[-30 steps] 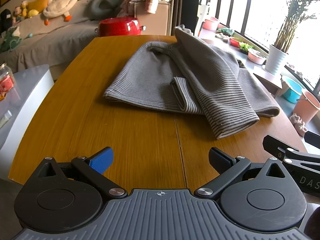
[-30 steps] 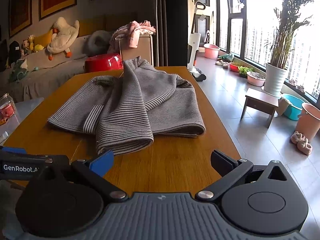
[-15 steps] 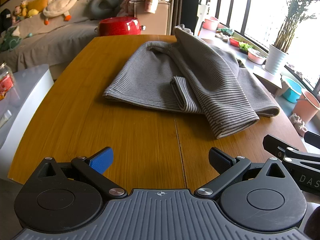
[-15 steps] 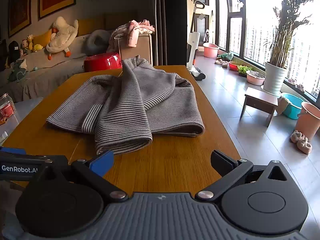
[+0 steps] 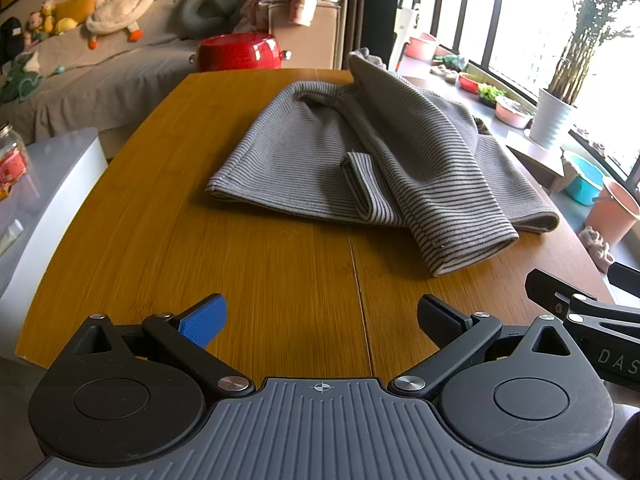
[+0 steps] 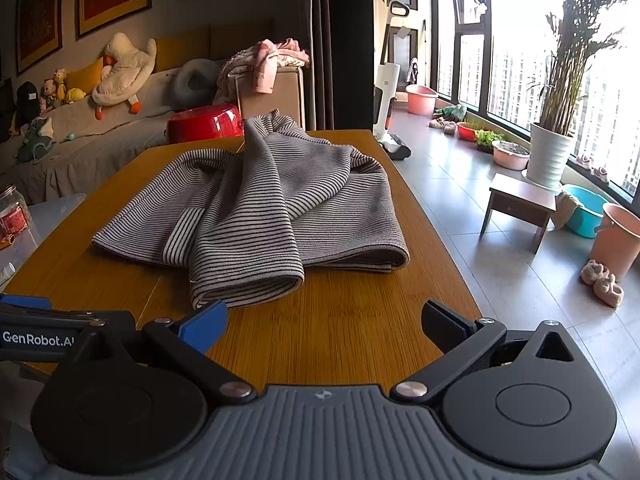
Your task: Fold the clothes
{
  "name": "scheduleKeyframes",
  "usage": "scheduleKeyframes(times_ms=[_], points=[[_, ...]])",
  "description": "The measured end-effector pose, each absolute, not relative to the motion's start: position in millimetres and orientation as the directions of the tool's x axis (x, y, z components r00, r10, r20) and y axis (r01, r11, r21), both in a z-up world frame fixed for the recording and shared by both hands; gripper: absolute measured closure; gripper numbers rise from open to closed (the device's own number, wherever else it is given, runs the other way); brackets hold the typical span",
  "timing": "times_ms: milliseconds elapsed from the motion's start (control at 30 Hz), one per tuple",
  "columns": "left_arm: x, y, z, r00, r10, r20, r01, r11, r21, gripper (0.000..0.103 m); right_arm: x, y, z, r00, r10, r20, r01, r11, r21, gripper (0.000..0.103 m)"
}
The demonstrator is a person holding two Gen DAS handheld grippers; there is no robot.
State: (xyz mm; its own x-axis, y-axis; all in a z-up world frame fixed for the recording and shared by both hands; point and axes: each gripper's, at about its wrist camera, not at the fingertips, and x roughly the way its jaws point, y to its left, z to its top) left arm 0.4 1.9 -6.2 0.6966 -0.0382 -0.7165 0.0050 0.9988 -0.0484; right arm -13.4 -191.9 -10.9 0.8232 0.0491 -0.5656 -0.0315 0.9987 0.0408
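Nothing has visibly shifted since the earlier frames: both tools hover over the near edge of the wooden table (image 5: 256, 248) exactly as they did a second ago, and the cloth lies as it did.

A grey striped sweater (image 5: 384, 160) lies across the middle of the table toward the far end, roughly gathered but not neatly folded. One sleeve (image 6: 244, 248) is draped down over the body, its cuff nearest the tools, and a small folded band (image 5: 356, 184) shows beside it. A red pot (image 5: 240, 52) stands at the far end of the table, just behind the sweater's collar.

The left gripper (image 5: 320, 318) is spread wide with nothing between its fingers. The right gripper (image 6: 324, 320) is likewise wide open and empty, well short of the cloth.

The step in hand looks like a pause before the next fold. A sensible next move would be to reach forward, pinch the near hem or the loose sleeve, and lay it flat so the edges line up. The layers are soft and bunched, so a shallow pinch may catch only one layer.
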Motion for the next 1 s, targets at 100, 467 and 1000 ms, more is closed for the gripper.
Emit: scheduleKeyframes(times_ms=[100, 467, 1000], points=[[0.3, 1.4, -6.2, 0.697, -0.038, -0.716, 0.005, 0.999, -0.048, 0.000, -13.3, -191.8, -11.2, 0.823, 0.048, -0.566, -0.031, 0.999, 0.041, 0.000], [1.4, 0.2, -7.3, 0.698, -0.036, -0.715, 0.004, 0.999, -0.047, 0.000, -13.3, -192.4, -12.0, 0.822, 0.049, -0.568, -0.032, 0.999, 0.040, 0.000], [2.4, 1.0, -9.0, 0.695, -0.035, -0.718, 0.003, 0.999, -0.046, 0.000, -12.6, -191.8, -13.8, 0.817, 0.051, -0.575, -0.034, 0.999, 0.040, 0.000]])
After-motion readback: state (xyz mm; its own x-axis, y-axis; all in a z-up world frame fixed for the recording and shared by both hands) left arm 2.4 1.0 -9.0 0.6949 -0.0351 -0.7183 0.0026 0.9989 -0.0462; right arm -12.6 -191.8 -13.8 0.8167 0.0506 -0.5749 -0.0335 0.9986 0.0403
